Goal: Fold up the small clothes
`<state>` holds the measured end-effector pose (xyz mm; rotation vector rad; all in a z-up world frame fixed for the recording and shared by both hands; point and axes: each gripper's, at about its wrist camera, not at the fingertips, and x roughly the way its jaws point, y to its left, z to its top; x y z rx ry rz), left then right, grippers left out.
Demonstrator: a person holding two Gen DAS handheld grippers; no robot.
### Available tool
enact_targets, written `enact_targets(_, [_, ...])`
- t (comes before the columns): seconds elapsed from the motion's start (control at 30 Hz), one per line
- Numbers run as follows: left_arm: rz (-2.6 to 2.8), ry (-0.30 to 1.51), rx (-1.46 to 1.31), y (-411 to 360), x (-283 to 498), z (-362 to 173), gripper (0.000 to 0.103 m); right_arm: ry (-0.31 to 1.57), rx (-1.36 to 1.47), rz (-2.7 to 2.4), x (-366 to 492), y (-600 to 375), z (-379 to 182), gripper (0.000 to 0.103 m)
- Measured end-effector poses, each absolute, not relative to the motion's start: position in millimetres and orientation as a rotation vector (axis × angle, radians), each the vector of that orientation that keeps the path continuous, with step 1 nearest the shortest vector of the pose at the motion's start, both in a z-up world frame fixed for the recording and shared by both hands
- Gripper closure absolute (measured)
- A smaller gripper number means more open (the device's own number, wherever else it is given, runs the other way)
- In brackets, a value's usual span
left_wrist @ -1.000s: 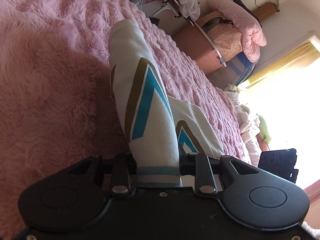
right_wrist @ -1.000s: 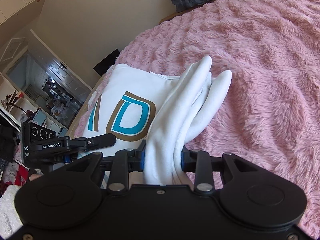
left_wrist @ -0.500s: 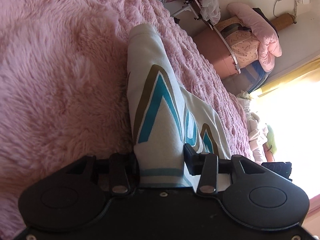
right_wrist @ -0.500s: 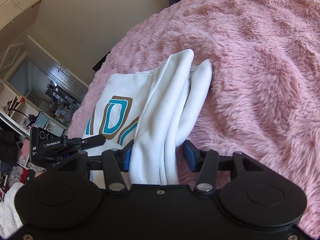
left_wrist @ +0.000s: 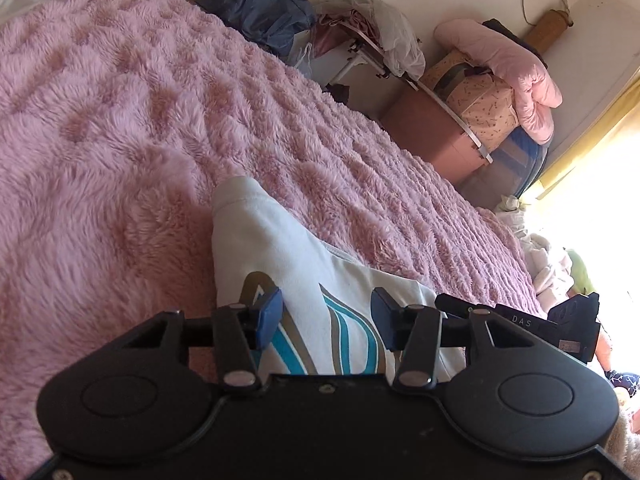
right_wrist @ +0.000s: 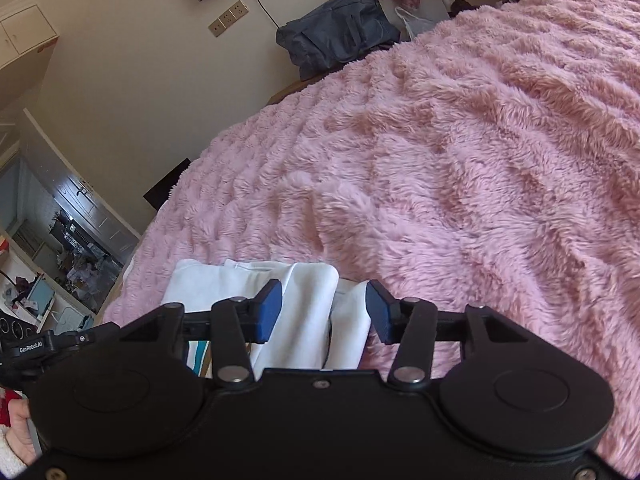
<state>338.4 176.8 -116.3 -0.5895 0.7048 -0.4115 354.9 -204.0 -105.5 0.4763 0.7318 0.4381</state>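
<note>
Left wrist view: your left claw [left_wrist: 325,314] now stands wide open and grips nothing; a second ago it pinched the shirt [left_wrist: 304,280]. The shirt lies on the blanket [left_wrist: 160,128], below the claw.

Right wrist view: your right claw [right_wrist: 323,311] has likewise opened and let go. The shirt's white folds [right_wrist: 308,300] rest on the blanket's near edge. Judgement: this fold is laid down; proceed to the next one.

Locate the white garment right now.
The white garment lies on the pink blanket, bottom centre in both wrist views, between each open claw's pads.
</note>
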Motion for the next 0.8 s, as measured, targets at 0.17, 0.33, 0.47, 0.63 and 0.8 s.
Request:
enact_targets(0.17, [-0.411,0.713,-0.635,171.8,359.2,-126.0,0.051,0.813,0.548,0.495,374.9,-191.2,-119.9,0.089])
enact_targets(0.33, [-0.309,0.739,-0.562,169.0,371.2,-139.7,0.051,0.766,0.485,0.510,378.4,-185.3,-107.5,0.097])
enact_targets(0.47, [-0.286,0.752,-0.623,171.4,376.6,-169.0,0.051,0.823,0.469,0.481,390.5,-185.6,-127.8,0.097])
enact_targets(0.63, [-0.281,0.709,-0.662,179.1,366.5,-150.6,0.052,0.828,0.583,0.463,388.7,-201.5,-141.1,0.093])
enact_targets(0.8, [-0.292,0.633,-0.617,181.9,317.5,-114.4,0.052,0.735,0.547,0.513,351.4,-206.5,-99.1,0.086])
